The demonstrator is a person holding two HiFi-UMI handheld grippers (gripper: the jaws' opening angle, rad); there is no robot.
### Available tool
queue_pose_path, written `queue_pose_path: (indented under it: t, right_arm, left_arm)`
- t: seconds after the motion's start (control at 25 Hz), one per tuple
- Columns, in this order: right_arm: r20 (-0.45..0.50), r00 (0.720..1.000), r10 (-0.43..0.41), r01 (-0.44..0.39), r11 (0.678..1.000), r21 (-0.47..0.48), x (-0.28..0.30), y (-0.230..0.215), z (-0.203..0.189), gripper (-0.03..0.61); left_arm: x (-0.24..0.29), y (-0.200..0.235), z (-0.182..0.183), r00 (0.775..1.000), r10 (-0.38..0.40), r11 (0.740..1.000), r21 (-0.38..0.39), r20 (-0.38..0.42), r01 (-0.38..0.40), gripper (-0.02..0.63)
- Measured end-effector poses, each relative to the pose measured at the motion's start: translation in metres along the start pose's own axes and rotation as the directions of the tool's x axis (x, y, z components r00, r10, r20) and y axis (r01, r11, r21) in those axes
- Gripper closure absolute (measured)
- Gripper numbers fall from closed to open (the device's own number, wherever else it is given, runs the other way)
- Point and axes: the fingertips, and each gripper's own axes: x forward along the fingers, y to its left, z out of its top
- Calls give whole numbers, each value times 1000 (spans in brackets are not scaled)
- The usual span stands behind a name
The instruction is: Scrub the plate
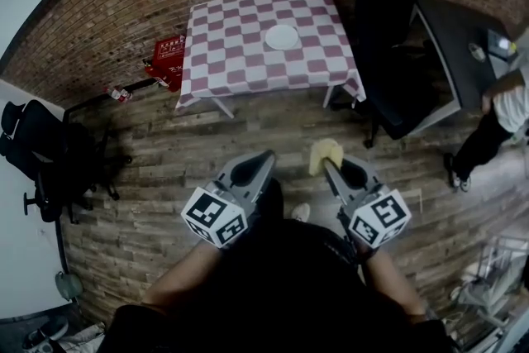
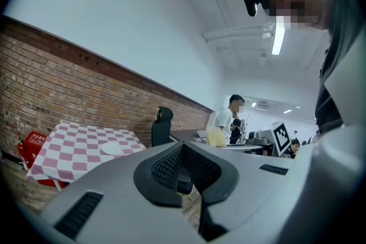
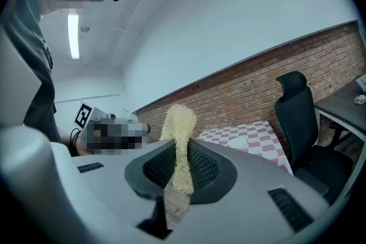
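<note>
The plate [image 1: 282,36] is seen lying on the far checkered bench [image 1: 240,54], across the wooden floor [image 1: 248,128] and well apart from both tongs. A yellow fibrous scrubber [image 1: 324,151] is clamped in the right tongs [image 1: 328,165]; the left tongs [image 1: 267,155] are clenched on nothing. The approach is judged to be in hand. Next, the bench must be reached and the scrubber lowered onto the plate.

White plate [image 1: 282,36] flat on chkd table [image 1: 240,54]; yellow loofah [image 1: 324,155] clamped upright, well apart.
</note>
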Motion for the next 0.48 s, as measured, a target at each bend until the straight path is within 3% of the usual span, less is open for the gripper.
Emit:
queue_pose_path:
  t: [0.16,0.48]
  right_arm:
    - [-3,1000,-6,6,1000,-11,9,-12,6,529]
    - [-35,999,-19,19,1000,-6,52,-44,16,529]
  left_arm:
    - [15,10,8,1000,-13,1000,13,14,13,604]
    - [44,57,16,1000,-8,999,-31,11,8,604]
